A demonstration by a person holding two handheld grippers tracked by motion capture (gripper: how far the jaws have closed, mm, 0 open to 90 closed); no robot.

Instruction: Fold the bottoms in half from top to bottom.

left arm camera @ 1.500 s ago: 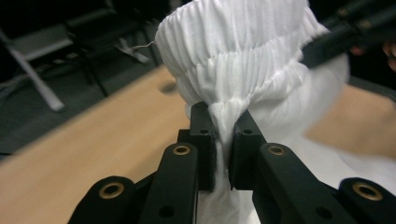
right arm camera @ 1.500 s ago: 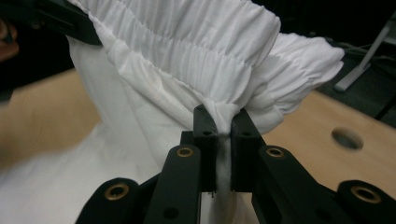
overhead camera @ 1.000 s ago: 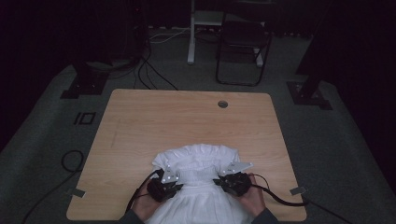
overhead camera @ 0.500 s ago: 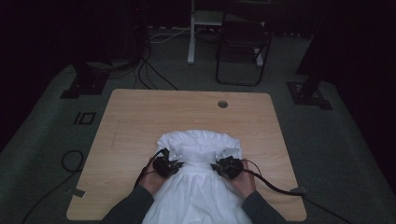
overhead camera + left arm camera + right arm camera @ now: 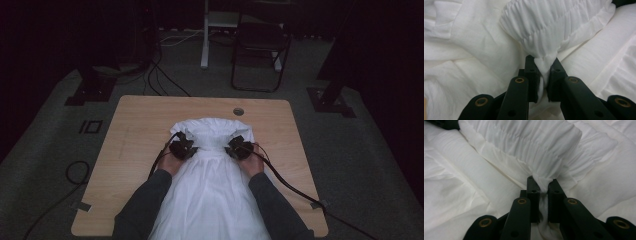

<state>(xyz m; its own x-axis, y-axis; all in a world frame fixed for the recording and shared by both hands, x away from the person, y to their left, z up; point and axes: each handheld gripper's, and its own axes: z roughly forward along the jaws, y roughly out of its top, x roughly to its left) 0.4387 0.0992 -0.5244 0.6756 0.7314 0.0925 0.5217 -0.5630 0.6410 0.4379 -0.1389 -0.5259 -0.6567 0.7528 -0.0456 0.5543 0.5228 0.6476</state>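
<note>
A white garment [image 5: 212,185] with a gathered, ruffled band lies across the wooden table [image 5: 135,130] and hangs over its near edge. My left gripper [image 5: 186,148] is shut on a bunch of the gathered white cloth [image 5: 543,63] at the garment's left side. My right gripper [image 5: 235,148] is shut on a similar pinch of the gathered band [image 5: 543,182] at the right side. Both hands sit near the table's middle, with the garment's bunched far end [image 5: 212,127] just beyond them.
A round cable hole [image 5: 238,111] sits near the table's far edge. Black cables [image 5: 285,182] trail from the grippers over the near right of the table. A dark chair [image 5: 257,55] and stand feet [image 5: 330,100] are on the floor beyond.
Both grippers have moved away from the near edge toward the table's middle, drawing the pinched white garment along with them. More cloth now lies stretched behind the hands.
</note>
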